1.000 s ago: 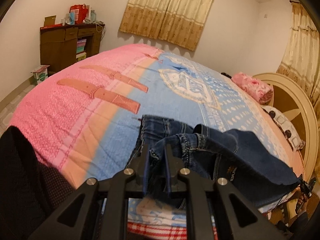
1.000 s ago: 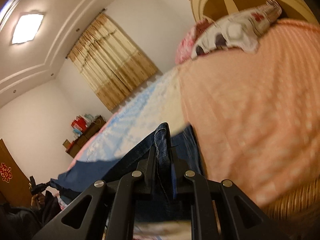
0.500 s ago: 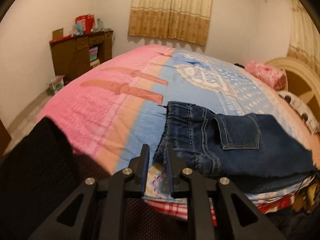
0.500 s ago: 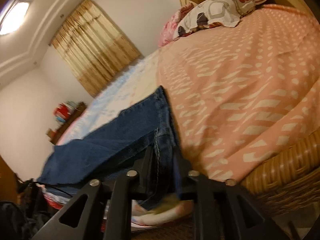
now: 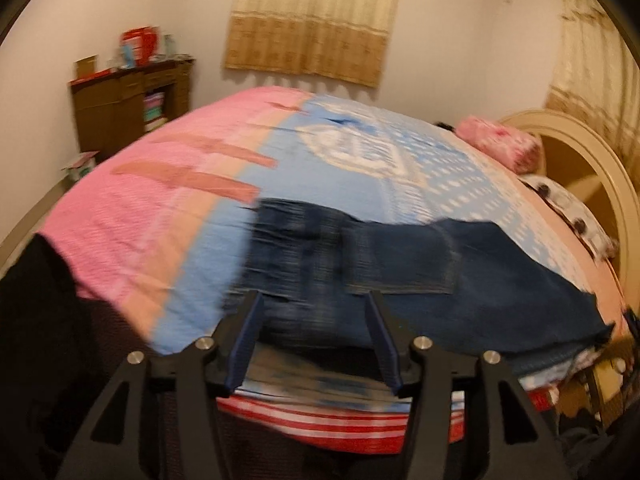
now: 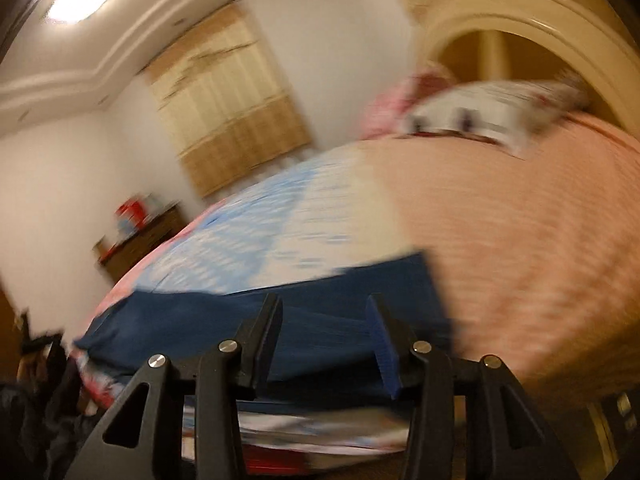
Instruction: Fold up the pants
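Dark blue jeans (image 5: 400, 264) lie flat along the near edge of the bed, waistband to the left and a back pocket facing up. My left gripper (image 5: 316, 304) hovers just off the waist end, its jaws opening, and no denim is pinched between the pads. In the right wrist view the leg end of the jeans (image 6: 320, 312) lies across the bed edge. My right gripper (image 6: 324, 312) is in front of it with its jaws opening and nothing pressed between them. Both views are blurred by motion.
The bed's pink and blue cover (image 5: 160, 216) spreads behind the jeans. Pillows (image 5: 500, 144) sit at the right by a cream arched headboard (image 5: 592, 160). A brown cabinet (image 5: 128, 104) stands against the far left wall. A dark garment (image 5: 36, 312) fills the lower left.
Both grippers let go of the jeans and pulled back from the bed edge. The jeans dropped from a bunched, lifted shape to lying flat on the cover.
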The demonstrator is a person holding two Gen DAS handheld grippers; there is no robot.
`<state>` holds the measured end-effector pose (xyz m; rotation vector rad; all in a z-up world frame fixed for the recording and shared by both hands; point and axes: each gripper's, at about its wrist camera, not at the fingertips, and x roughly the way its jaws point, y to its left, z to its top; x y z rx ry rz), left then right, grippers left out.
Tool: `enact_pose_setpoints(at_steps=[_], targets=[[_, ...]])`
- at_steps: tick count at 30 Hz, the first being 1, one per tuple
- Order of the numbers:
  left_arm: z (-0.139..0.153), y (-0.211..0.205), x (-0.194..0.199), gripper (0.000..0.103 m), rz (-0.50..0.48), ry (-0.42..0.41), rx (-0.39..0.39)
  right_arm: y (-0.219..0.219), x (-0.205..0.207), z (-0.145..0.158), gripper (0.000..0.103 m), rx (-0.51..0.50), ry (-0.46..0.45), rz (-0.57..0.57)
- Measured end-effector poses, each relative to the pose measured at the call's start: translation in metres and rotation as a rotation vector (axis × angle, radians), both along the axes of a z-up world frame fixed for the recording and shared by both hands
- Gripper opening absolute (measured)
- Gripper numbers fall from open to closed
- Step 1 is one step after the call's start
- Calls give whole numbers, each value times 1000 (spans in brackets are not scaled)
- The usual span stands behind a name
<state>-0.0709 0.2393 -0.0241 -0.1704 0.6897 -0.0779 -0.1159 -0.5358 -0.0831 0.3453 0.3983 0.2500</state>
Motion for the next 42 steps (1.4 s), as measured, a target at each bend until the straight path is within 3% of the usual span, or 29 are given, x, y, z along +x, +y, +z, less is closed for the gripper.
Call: enact_pose_setpoints(at_steps=[6, 10, 14, 19, 24, 28, 32, 33, 34, 36, 39, 42], targets=[[-15, -77, -3, 65, -137, 23, 102, 173, 43, 6, 46, -226, 19, 296], [-29, -108, -5, 66, -208, 64, 127, 284, 50, -24, 46, -374, 41, 483], [-41, -127, -6, 66, -268, 102, 109, 350, 45, -50, 46, -575, 11, 543], [-52, -127, 6, 66, -268, 158, 39, 376, 48, -64, 46, -712, -38, 540], [-64, -117, 27, 66, -236, 217, -60, 383, 65, -69, 46, -805, -45, 490], [-65, -113, 37, 66, -230, 226, -151, 385, 62, -69, 46, -811, -56, 544], [-73, -109, 47, 66, -204, 246, -207, 395, 64, -84, 45, -911, -64, 517], [-75, -108, 49, 65, -196, 250, -208, 394, 64, -85, 38, -898, -70, 518], [-76, -108, 50, 60, -194, 251, -208, 394, 65, -83, 22, -876, -63, 526], [-76, -107, 50, 21, -200, 248, -217, 394, 66, -81, 11, -858, -59, 521], [-74, -102, 43, 9, -211, 238, -256, 392, 61, -76, 6, -841, -64, 532], [-63, -102, 27, 8, -227, 195, -232, 388, 44, -64, 4, -832, -96, 542]])
